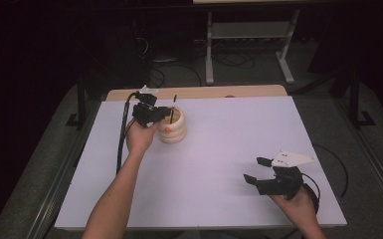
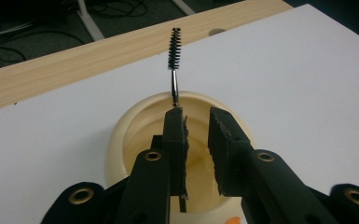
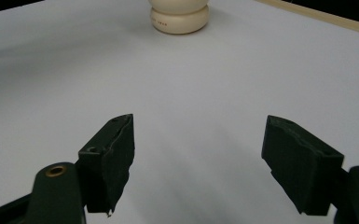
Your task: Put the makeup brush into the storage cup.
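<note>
Cream ribbed cup [image 1: 173,127] stands upright on the white counter [image 1: 229,149], toward its far left part, near the bare wooden strip [image 1: 219,92] at the counter's far edge. This cup is my landmark.

A thin black brush [image 1: 172,108] stands in the cup, bristle end up, wire stem running down inside. It leans against the cup's far rim. In the left gripper view the bristles [image 2: 174,48] rise well clear of the rim and the stem drops behind my left jaw.

My left tongs [image 1: 160,112] hang directly over the cup's mouth, pointing down into it. Jaws stand slightly parted, a narrow gap between the pads [image 2: 179,140]. The stem sits against the left jaw's outer edge, not in the gap, so the tongs are released. A small orange mark [image 1: 166,129] shows on the cup's near side.

My right tongs [image 1: 256,170] sit well apart from the cup, toward the counter's near right corner, low over bare counter. Jaws are spread wide, pads [image 3: 116,154] apart with nothing between them. In the right gripper view, the cup's base [image 3: 179,16] shows far ahead.
</note>
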`<state>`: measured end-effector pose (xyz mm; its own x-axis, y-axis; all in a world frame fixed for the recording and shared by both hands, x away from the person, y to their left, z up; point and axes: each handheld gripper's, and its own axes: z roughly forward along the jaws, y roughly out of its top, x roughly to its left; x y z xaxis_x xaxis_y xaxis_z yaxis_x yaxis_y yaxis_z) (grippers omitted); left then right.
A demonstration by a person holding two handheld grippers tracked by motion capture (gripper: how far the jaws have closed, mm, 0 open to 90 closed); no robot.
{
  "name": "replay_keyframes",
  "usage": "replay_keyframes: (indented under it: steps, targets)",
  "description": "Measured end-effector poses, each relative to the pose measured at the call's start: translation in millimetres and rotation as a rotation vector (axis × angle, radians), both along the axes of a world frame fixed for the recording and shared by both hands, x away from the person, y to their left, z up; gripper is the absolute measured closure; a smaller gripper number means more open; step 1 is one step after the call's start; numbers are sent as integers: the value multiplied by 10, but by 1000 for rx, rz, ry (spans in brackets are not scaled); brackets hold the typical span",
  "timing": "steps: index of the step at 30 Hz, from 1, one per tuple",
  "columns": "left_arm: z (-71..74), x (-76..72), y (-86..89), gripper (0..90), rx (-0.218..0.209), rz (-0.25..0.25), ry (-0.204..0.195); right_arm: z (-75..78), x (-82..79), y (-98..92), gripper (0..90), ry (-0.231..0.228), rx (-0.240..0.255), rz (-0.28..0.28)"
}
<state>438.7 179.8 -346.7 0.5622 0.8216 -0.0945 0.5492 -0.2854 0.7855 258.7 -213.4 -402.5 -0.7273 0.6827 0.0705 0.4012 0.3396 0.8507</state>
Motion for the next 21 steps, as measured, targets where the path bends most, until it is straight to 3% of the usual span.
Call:
replay_keyframes:
  steps: [8, 21]
  targets:
    - [-25, -139, 18, 713, 5, -36, -21, -2, 3, -13, 242, 0, -10, -9]
    - [-54, -303, 93, 636, -13, -42, -52, 7, 11, -78, 241, 1, 3, -31]
